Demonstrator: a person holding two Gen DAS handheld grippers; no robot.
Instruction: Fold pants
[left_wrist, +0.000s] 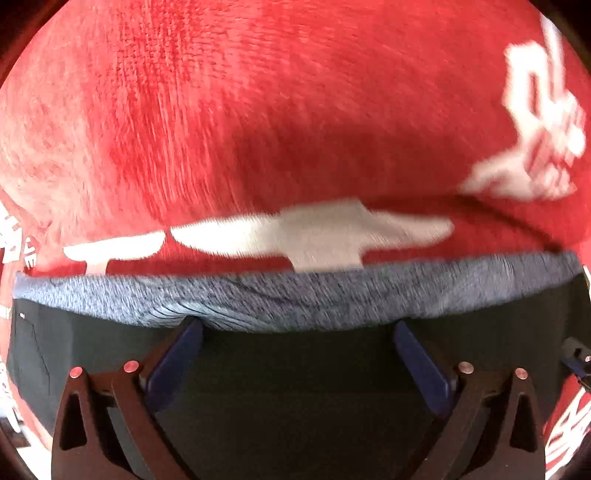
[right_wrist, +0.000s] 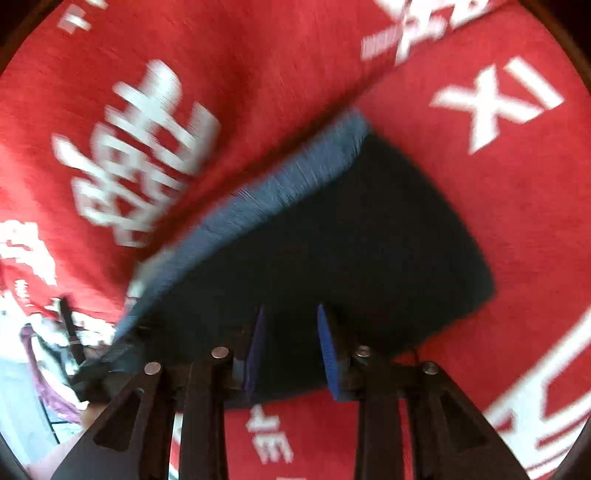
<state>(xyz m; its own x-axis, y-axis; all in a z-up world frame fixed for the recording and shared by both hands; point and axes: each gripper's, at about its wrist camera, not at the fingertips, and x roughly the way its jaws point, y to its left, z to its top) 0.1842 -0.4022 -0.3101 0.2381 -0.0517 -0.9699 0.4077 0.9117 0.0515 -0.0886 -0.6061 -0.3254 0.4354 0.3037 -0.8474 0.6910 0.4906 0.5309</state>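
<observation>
Dark pants (left_wrist: 295, 387) with a heathered grey-blue waistband (left_wrist: 295, 295) lie flat on a red cloth (left_wrist: 258, 110) printed with white lettering. My left gripper (left_wrist: 297, 326) hangs just over them, pointing steeply down. It is open wide, its blue pads reach the waistband's near edge, and nothing is pinched between them. In the right wrist view the pants (right_wrist: 351, 240) form a dark, compact shape with the waistband (right_wrist: 277, 192) along its upper left side. My right gripper (right_wrist: 291, 310) is over the near edge of the pants, its pads a narrow gap apart with no fabric gripped.
The red cloth (right_wrist: 517, 203) surrounds the pants on all sides. At the lower left of the right wrist view it ends, and beyond it lie a black object (right_wrist: 70, 325) and purple and white clutter (right_wrist: 40, 369). A small black and blue part (left_wrist: 574, 354) pokes in at the left view's right edge.
</observation>
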